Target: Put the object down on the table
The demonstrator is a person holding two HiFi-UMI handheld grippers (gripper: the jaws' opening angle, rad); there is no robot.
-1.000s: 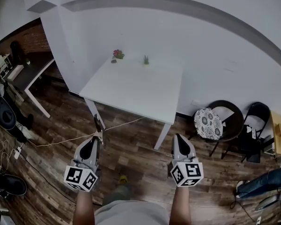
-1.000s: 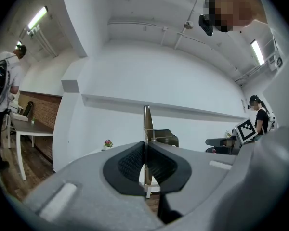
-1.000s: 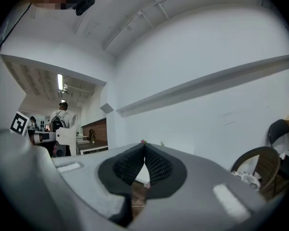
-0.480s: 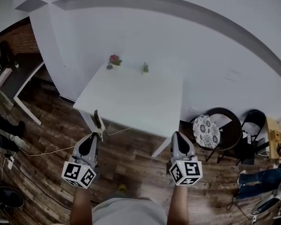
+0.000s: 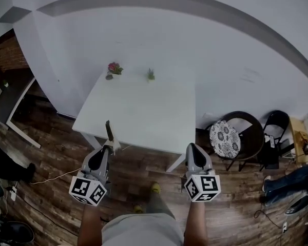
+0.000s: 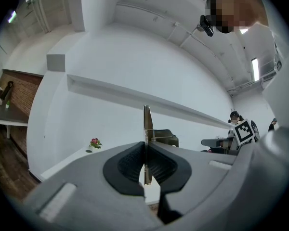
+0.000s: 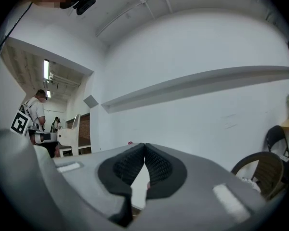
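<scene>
Closer now than a second ago, the white table [image 5: 143, 106] has come up to both grippers, its near edge just ahead of their tips. The left gripper [image 5: 111, 146] is clamped on a thin flat object [image 5: 109, 130], which stands upright out of the pressed pads, its long axis roughly square to the tabletop. The top of the object overlaps the table's near edge in the head view. The right gripper [image 5: 192, 146] has its jaws pressed together on nothing. The bare tabletop lies straight ahead of the left gripper, so that hand seems placed to reach forward over the edge, likely tipping the object flat as it lowers
</scene>
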